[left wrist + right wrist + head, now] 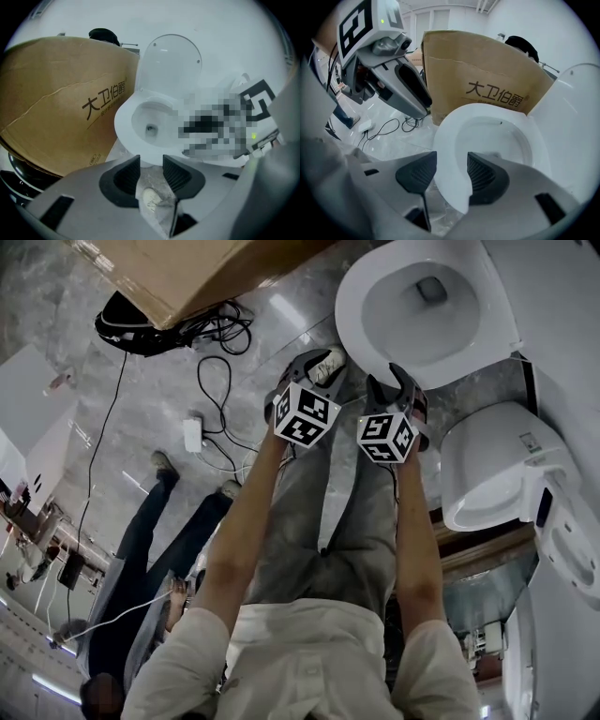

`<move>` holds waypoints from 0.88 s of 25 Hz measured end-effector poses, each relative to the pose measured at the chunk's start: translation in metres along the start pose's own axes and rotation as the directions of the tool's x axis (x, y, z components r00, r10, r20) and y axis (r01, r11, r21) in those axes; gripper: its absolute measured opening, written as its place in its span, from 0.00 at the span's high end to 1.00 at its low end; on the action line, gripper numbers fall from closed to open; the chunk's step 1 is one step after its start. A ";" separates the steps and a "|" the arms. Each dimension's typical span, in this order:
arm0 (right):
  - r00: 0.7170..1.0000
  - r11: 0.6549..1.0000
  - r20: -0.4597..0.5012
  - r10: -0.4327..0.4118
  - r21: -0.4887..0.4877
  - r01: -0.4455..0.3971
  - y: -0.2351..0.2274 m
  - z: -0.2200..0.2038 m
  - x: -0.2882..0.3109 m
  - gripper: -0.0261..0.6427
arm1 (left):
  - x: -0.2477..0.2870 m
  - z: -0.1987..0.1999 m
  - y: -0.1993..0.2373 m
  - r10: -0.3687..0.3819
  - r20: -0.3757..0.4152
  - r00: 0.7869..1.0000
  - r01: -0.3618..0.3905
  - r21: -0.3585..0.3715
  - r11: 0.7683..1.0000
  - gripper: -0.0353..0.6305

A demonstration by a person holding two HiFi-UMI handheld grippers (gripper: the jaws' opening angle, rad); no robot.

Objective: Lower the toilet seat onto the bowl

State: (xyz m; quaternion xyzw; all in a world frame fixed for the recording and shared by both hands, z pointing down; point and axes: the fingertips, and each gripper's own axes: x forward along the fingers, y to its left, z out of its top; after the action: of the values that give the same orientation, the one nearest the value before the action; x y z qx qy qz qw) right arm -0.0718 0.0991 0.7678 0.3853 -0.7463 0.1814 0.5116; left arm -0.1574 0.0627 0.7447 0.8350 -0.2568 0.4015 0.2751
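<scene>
The white toilet (417,306) stands at the top of the head view, its seat ring (356,320) lying level over the bowl. The lid (171,61) stands upright behind the bowl (140,124). Both grippers hover side by side at the front of the bowl. My left gripper (316,367) is open, with only floor in its gap (151,171) and the bowl's front just past its tips. My right gripper (398,382) is open too; the front of the seat ring (452,164) runs between its jaws (451,171), and I see no pad pressing on it.
A large cardboard box (187,268) stands left of the toilet. Black cables (216,343) and a white adapter (192,434) lie on the marble floor. A second white toilet (487,474) sits at the right. Another person's legs (159,521) are at the lower left.
</scene>
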 end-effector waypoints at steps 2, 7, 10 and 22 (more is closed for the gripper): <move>0.999 0.999 0.030 -0.023 0.039 0.022 -0.009 0.007 -0.011 0.67 | -0.006 0.009 0.001 0.004 0.021 1.000 -0.004 0.005 1.000 0.72; 0.988 0.985 0.113 -0.101 0.150 0.083 -0.035 0.025 -0.051 0.80 | -0.030 0.039 -0.001 0.014 0.094 0.995 -0.016 0.027 0.999 0.81; 0.974 0.971 0.177 -0.140 0.217 0.101 -0.050 0.037 -0.081 0.95 | -0.047 0.060 -0.004 0.024 0.147 0.989 -0.030 0.035 0.999 0.87; 0.931 0.924 0.288 -0.225 0.368 0.109 -0.067 0.058 -0.149 0.95 | -0.086 0.100 -0.027 0.007 0.240 0.971 -0.031 0.094 0.995 0.93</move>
State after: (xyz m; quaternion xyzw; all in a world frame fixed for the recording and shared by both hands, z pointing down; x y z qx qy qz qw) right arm -0.0299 0.0758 0.6014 0.5566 -0.7407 0.1985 0.3197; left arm -0.1343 0.0333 0.6157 0.8872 -0.2764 0.3124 0.1974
